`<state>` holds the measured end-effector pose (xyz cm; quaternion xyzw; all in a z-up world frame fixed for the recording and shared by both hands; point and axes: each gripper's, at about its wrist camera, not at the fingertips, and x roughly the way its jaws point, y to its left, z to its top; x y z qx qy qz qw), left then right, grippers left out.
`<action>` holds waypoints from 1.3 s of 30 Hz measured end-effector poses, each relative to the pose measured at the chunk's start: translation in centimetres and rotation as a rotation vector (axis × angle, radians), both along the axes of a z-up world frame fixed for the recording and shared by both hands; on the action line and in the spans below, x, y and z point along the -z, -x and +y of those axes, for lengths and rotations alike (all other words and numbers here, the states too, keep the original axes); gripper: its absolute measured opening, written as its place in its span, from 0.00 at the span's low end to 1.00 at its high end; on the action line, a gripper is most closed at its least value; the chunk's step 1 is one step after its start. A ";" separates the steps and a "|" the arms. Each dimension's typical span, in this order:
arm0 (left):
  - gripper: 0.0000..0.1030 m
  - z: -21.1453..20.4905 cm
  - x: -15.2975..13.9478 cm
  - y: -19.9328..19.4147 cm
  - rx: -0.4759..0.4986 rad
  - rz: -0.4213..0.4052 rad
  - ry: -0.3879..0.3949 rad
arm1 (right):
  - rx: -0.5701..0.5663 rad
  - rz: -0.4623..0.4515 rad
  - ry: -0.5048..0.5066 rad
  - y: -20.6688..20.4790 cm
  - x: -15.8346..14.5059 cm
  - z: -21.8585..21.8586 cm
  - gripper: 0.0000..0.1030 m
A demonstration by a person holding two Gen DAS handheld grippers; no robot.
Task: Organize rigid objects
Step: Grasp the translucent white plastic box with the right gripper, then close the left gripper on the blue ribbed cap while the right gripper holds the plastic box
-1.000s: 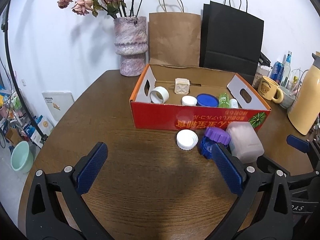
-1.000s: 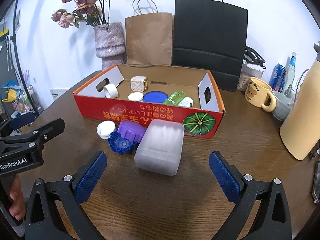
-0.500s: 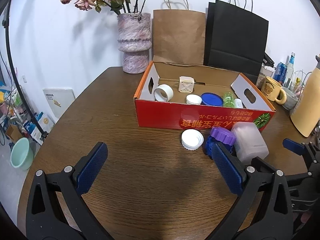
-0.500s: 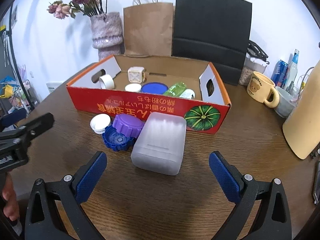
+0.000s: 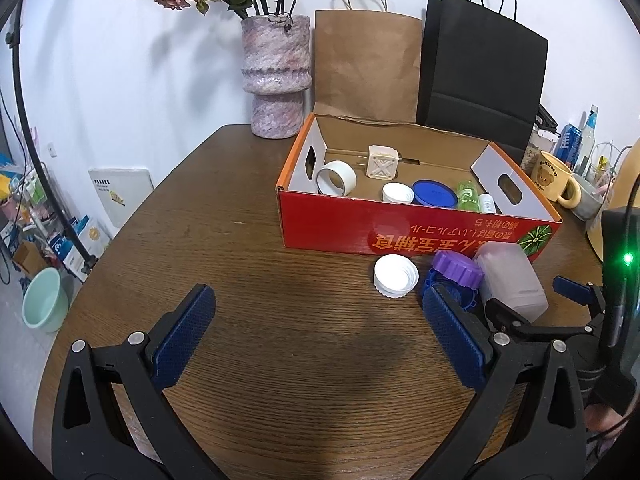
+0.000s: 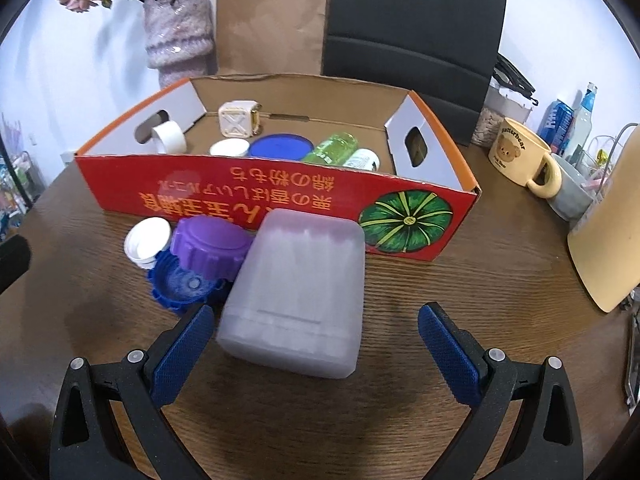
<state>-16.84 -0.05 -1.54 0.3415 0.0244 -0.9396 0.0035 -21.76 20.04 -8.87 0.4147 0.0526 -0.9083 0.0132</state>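
A frosted plastic box [image 6: 296, 292] lies on the table in front of the red cardboard box [image 6: 280, 200]. My right gripper [image 6: 316, 356] is open, its blue pads on either side of the frosted box's near end. A purple lid [image 6: 210, 246] rests on a dark blue lid [image 6: 180, 286], with a white cap [image 6: 146, 240] to their left. In the left wrist view my left gripper [image 5: 320, 332] is open over bare table, the white cap [image 5: 395, 276], purple lid [image 5: 456, 268] and frosted box [image 5: 510, 280] ahead to the right. The red box [image 5: 400, 236] holds a tape roll [image 5: 336, 178], a cream cube, lids and small bottles.
A vase of dried flowers [image 5: 276, 80], a brown paper bag [image 5: 366, 68] and a black bag [image 5: 480, 76] stand behind the box. A yellow bear mug [image 6: 520, 156], cans, bottles and a tan jug [image 6: 608, 232] crowd the right side. The table edge curves off at left.
My right gripper has moved forward and down, so the frosted box now sits between its pads. The left gripper has drawn back and leftward a little; the objects lie where they were.
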 end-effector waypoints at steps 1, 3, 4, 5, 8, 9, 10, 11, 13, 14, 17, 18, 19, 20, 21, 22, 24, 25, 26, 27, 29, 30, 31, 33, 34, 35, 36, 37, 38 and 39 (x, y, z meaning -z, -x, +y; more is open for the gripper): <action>1.00 0.0 0.0 0.0 0.001 -0.001 -0.001 | 0.005 -0.002 -0.002 0.1 0.1 0.1 1.00; 1.00 0.0 0.0 0.0 0.001 0.000 0.000 | 0.012 -0.005 -0.006 0.4 0.2 0.3 1.00; 1.00 0.0 0.0 0.0 0.002 0.001 0.000 | 0.014 -0.008 -0.004 0.5 0.3 0.5 1.00; 1.00 0.0 0.0 0.0 0.001 0.001 -0.001 | 0.015 -0.010 -0.003 0.6 0.4 0.5 1.00; 1.00 0.0 0.1 0.0 0.001 0.001 0.000 | 0.012 -0.020 0.001 1.0 0.7 0.4 0.97; 1.00 0.1 0.1 0.0 0.001 0.001 0.000 | 0.010 -0.023 0.001 1.2 0.8 0.4 0.95; 1.00 0.1 0.1 0.0 0.001 0.000 0.000 | 0.010 -0.026 0.001 1.4 0.9 0.4 0.88; 1.00 0.1 0.2 0.0 0.002 0.000 0.000 | 0.010 -0.030 0.004 1.6 1.1 0.3 0.82; 1.00 0.1 0.3 0.0 0.003 -0.002 0.002 | 0.004 -0.044 0.016 2.0 1.4 0.3 0.71; 1.00 0.1 0.3 0.0 0.004 -0.003 0.002 | 0.005 -0.043 0.016 2.0 1.5 0.3 0.71; 1.00 0.2 0.5 0.1 0.004 -0.008 0.007 | -0.012 -0.039 0.023 1.7 1.5 0.2 0.70; 1.00 0.2 0.6 0.1 0.005 -0.010 0.008 | -0.009 -0.037 0.021 1.6 1.5 0.2 0.70; 1.00 0.2 0.7 0.1 0.004 -0.011 0.009 | -0.006 -0.031 0.022 1.5 1.5 0.3 0.70; 1.00 0.2 0.7 0.1 0.005 -0.012 0.009 | -0.002 -0.019 0.028 1.3 1.3 0.4 0.70; 1.00 0.2 0.7 0.2 0.005 -0.013 0.010 | 0.004 -0.007 0.032 1.2 1.1 0.6 0.70; 1.00 0.3 0.7 0.2 0.005 -0.014 0.011 | 0.008 0.002 0.032 1.1 1.0 0.7 0.70; 1.00 0.3 0.8 0.2 0.005 -0.014 0.013 | 0.013 0.021 0.036 0.7 0.7 0.9 0.70; 1.00 0.3 0.8 0.2 0.005 -0.016 0.014 | 0.013 0.026 0.039 0.7 0.6 1.0 0.70; 1.00 0.3 0.9 0.2 0.005 -0.016 0.014 | 0.013 0.034 0.043 0.5 0.4 1.1 0.70; 1.00 0.3 0.9 0.2 0.006 -0.017 0.014 | 0.013 0.043 0.048 0.3 0.2 1.2 0.70; 1.00 0.4 1.0 0.3 0.008 -0.017 0.015 | 0.008 0.062 0.057 -0.2 -0.3 1.4 0.70; 1.00 0.5 1.0 0.2 0.011 -0.017 0.016 | 0.003 0.071 0.062 -0.4 -0.5 1.4 0.70; 1.00 0.6 1.1 0.2 0.016 -0.017 0.016 | -0.001 0.079 0.065 -0.7 -0.7 1.5 0.70; 1.00 0.9 1.1 0.2 0.028 -0.017 0.013 | -0.009 0.095 0.069 -1.1 -1.1 1.5 0.70; 1.00 1.1 1.2 0.2 0.036 -0.017 0.013 | -0.015 0.102 0.073 -1.4 -1.3 1.7 0.70; 1.00 1.4 1.2 0.2 0.044 -0.016 0.015 | -0.019 0.106 0.075 -1.6 -1.4 1.7 0.70; 1.00 1.8 1.2 0.1 0.053 -0.015 0.021 | -0.023 0.112 0.077 -1.9 -1.5 1.8 0.70; 1.00 2.2 1.3 0.1 0.062 -0.014 0.029 | -0.025 0.119 0.078 -2.2 -1.7 2.0 0.70; 1.00 2.5 1.3 0.0 0.068 -0.013 0.034 | -0.027 0.123 0.078 -2.3 -1.8 2.1 0.70; 1.00 3.0 1.4 -0.1 0.078 -0.014 0.039 | -0.030 0.128 0.078 -2.5 -2.0 2.4 0.70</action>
